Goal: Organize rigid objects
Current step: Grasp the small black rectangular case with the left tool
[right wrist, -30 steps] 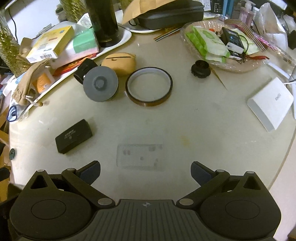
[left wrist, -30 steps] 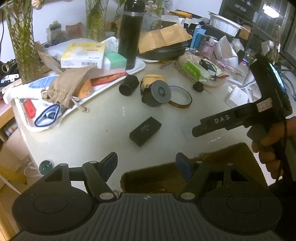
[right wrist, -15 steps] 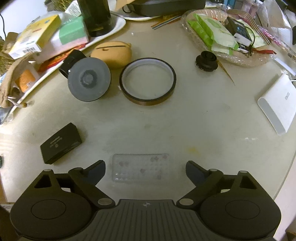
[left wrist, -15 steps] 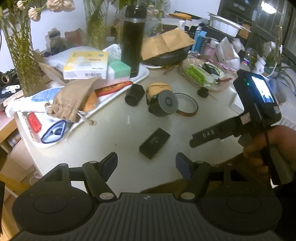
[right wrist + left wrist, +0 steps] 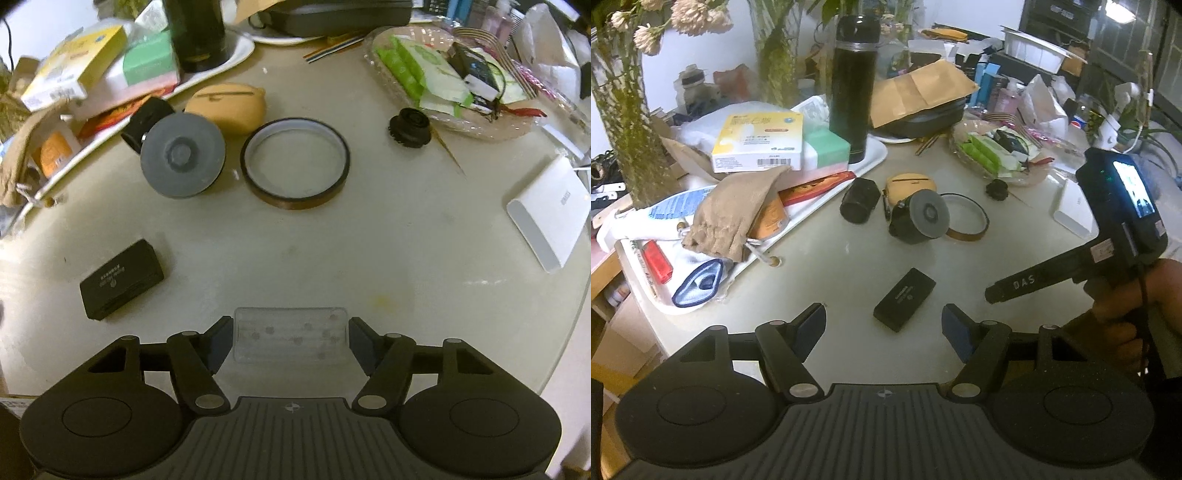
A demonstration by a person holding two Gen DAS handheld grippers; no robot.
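My right gripper (image 5: 291, 341) pointed steeply down at the pale table (image 5: 369, 240), and its jaws were closing around a clear plastic case (image 5: 290, 339) that lay flat between the blue pads; the pads stood just at the case's short ends, though I could not tell whether they were pressing on it yet. Ahead of that gripper and to its left lay a small black box (image 5: 121, 278), flat on the table and well clear of the fingers. Farther ahead sat a ring of amber tape (image 5: 295, 162), with a grey disc-faced black part (image 5: 183, 159) just beside it on the left and a tan pouch (image 5: 225, 107) behind the two. A black knob (image 5: 409, 127) rested ahead to the right, near a glass dish (image 5: 491, 127) of packets, and a white box (image 5: 550, 216) lay far right. My left gripper (image 5: 882, 326) hung apart and empty above the near table edge (nothing between its pads), with the same black box just ahead of its fingertips. To its right I saw the other gripper's handle in a hand (image 5: 1123, 325). Ahead on the left stood a white tray (image 5: 827, 201) crowded with a black flask (image 5: 853, 88) and a yellow carton (image 5: 759, 142).
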